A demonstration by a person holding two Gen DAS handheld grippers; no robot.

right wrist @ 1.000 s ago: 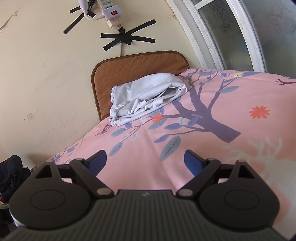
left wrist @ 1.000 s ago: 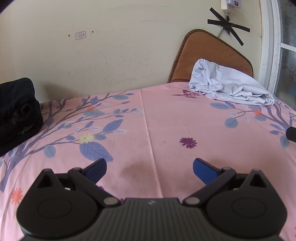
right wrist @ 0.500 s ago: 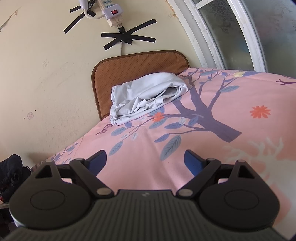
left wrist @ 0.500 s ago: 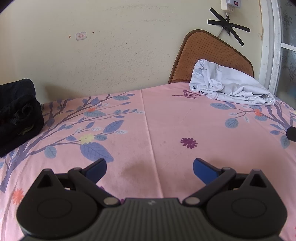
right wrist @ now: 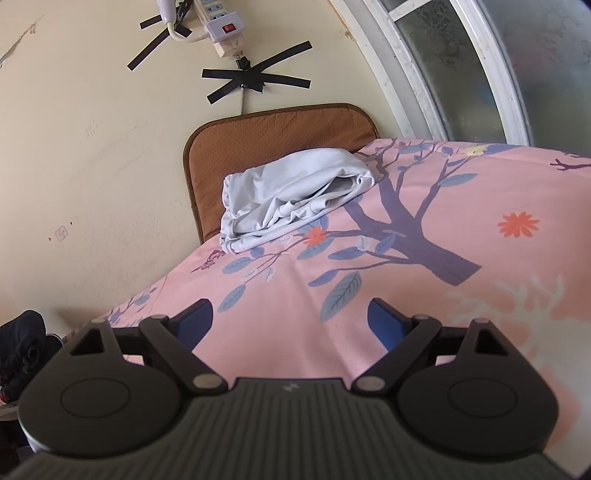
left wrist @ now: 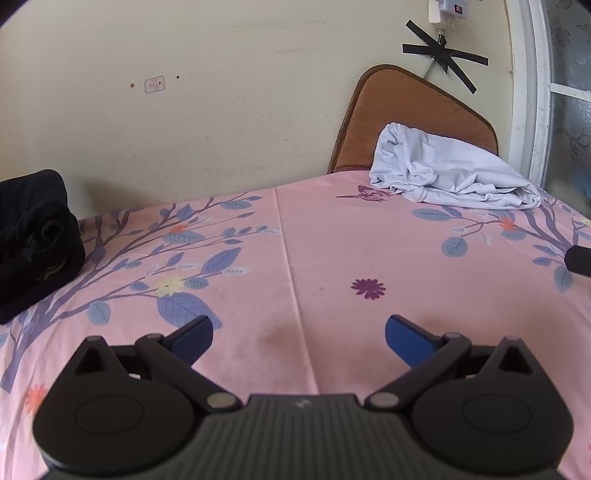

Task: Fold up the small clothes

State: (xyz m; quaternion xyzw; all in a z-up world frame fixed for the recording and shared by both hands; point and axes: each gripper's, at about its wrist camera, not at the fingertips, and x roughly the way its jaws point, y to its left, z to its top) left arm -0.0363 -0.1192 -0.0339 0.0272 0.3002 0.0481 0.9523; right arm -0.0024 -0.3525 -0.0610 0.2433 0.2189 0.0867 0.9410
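A crumpled pale lilac-white garment (left wrist: 450, 173) lies at the far right corner of the pink floral bed sheet (left wrist: 332, 251), partly on a brown cushion (left wrist: 399, 114). It also shows in the right wrist view (right wrist: 291, 192). My left gripper (left wrist: 299, 334) is open and empty, low over the middle of the sheet, well short of the garment. My right gripper (right wrist: 290, 319) is open and empty over the sheet, nearer the garment. A black tip of the right gripper shows at the right edge of the left wrist view (left wrist: 578, 260).
A pile of black clothing (left wrist: 33, 236) sits at the far left of the bed, also in the right wrist view (right wrist: 22, 343). The wall (left wrist: 221, 110) runs behind the bed. A window frame (right wrist: 424, 74) stands at the right. A power strip (right wrist: 218, 29) is taped to the wall.
The left wrist view has shifted slightly: the black pile sits further left and the garment a little lower. The right gripper has hardly moved. Both stay open.
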